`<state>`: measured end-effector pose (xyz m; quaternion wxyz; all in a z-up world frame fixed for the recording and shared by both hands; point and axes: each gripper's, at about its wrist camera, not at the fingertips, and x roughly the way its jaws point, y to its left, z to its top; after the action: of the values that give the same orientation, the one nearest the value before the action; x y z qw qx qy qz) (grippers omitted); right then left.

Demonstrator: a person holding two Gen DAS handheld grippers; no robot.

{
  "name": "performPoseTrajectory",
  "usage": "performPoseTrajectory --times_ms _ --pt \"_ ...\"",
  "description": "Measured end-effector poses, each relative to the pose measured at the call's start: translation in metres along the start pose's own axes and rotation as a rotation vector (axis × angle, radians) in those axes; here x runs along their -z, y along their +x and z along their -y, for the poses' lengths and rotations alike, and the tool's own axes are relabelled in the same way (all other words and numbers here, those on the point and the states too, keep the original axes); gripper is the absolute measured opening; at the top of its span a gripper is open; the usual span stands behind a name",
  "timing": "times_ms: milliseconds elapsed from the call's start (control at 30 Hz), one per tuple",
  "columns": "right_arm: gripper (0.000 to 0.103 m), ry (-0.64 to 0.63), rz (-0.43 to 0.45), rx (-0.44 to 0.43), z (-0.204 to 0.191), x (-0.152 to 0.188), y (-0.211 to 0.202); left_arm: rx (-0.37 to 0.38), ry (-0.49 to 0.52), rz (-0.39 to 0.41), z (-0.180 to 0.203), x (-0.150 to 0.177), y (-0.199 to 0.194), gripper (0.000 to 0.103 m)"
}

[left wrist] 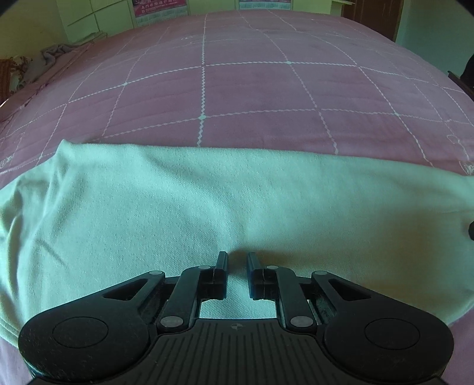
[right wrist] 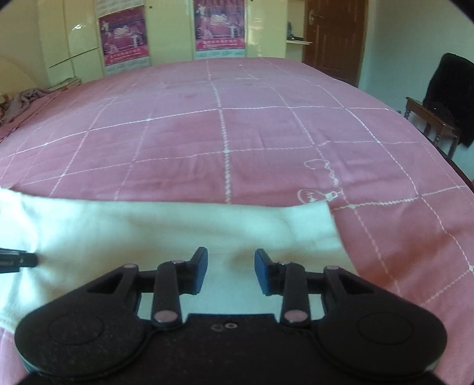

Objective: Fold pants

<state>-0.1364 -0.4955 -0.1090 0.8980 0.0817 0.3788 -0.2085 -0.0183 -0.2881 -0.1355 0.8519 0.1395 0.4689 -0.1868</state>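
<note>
The pants [left wrist: 177,207] are pale, off-white cloth lying flat in a long band across the near side of a pink bed. In the right wrist view the pants [right wrist: 148,228] end in a straight edge at the right. My left gripper [left wrist: 237,257] sits low over the cloth, its jaws a narrow gap apart with nothing between them. My right gripper [right wrist: 231,257] is open wide just above the cloth near that right end. The left gripper's tip [right wrist: 17,259] shows at the left edge of the right wrist view.
The pink bedspread [right wrist: 237,133] with white grid lines stretches far beyond the pants. Crumpled bedding [right wrist: 26,97] lies at the far left. A wooden chair [right wrist: 432,121] with dark clothing stands right of the bed. Wardrobes with posters [right wrist: 219,26] and a door are behind.
</note>
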Motion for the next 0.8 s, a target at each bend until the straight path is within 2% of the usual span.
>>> performPoseTrajectory --times_ms 167,267,333,400,467,600,733,800 --pt "0.039 -0.062 -0.002 -0.055 -0.027 0.024 -0.021 0.026 0.014 -0.002 0.003 0.022 -0.015 0.013" --pt "0.039 -0.132 -0.049 -0.042 -0.036 0.042 -0.016 0.019 0.047 0.008 0.006 0.036 -0.021 0.014" --pt "0.039 -0.155 -0.046 -0.023 -0.034 0.050 -0.012 0.016 0.057 0.014 0.006 0.042 -0.025 0.014" --pt "0.040 -0.107 -0.049 -0.014 -0.035 0.044 -0.018 0.019 0.047 0.012 0.005 0.044 -0.027 0.014" --pt "0.041 -0.085 -0.011 -0.064 -0.041 0.040 -0.029 0.017 0.046 0.011 0.006 0.046 -0.029 0.014" --pt "0.041 -0.130 0.010 -0.101 -0.065 0.042 -0.031 0.012 0.055 0.018 0.006 0.048 -0.029 0.014" --pt "0.040 -0.191 -0.062 -0.071 -0.078 0.053 -0.013 0.021 0.053 0.019 0.002 0.051 -0.029 0.014" --pt "0.040 -0.173 -0.056 -0.076 -0.075 0.051 -0.015 0.021 0.051 0.022 0.003 0.052 -0.029 0.014"
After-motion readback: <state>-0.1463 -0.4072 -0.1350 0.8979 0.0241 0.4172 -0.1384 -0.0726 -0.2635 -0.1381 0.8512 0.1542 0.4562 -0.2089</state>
